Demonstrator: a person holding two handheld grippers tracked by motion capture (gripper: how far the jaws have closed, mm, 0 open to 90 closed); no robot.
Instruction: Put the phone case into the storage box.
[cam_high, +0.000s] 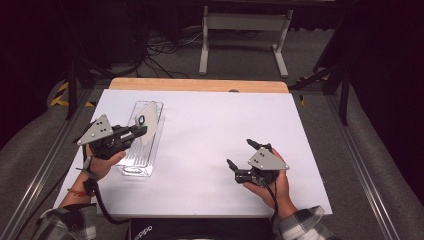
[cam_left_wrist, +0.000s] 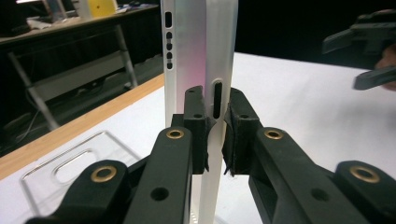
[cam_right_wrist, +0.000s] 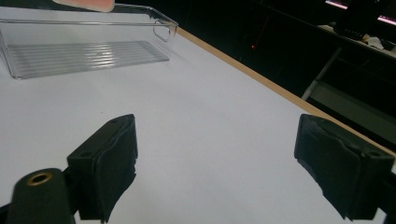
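My left gripper (cam_high: 142, 131) is shut on a thin white phone (cam_high: 147, 111) and holds it tilted on edge above the far half of a clear plastic tray (cam_high: 131, 170). In the left gripper view the pads (cam_left_wrist: 196, 116) clamp the phone's slotted side (cam_left_wrist: 187, 46), with the tray (cam_left_wrist: 37, 175) below at the left. My right gripper (cam_high: 241, 152) rests low at the right front of the table, open, with nothing between its fingers. In the right gripper view the gripper (cam_right_wrist: 217, 158) faces bare white tabletop, with the tray (cam_right_wrist: 166, 23) and a pinkish corner of the phone (cam_right_wrist: 84, 3) beyond.
A white sheet (cam_high: 210, 120) covers the table, and a wooden strip (cam_high: 200, 85) runs along its far edge. Behind the table stands a grey metal frame (cam_high: 245, 30) on a floor with cables. Black rails flank both sides of the table.
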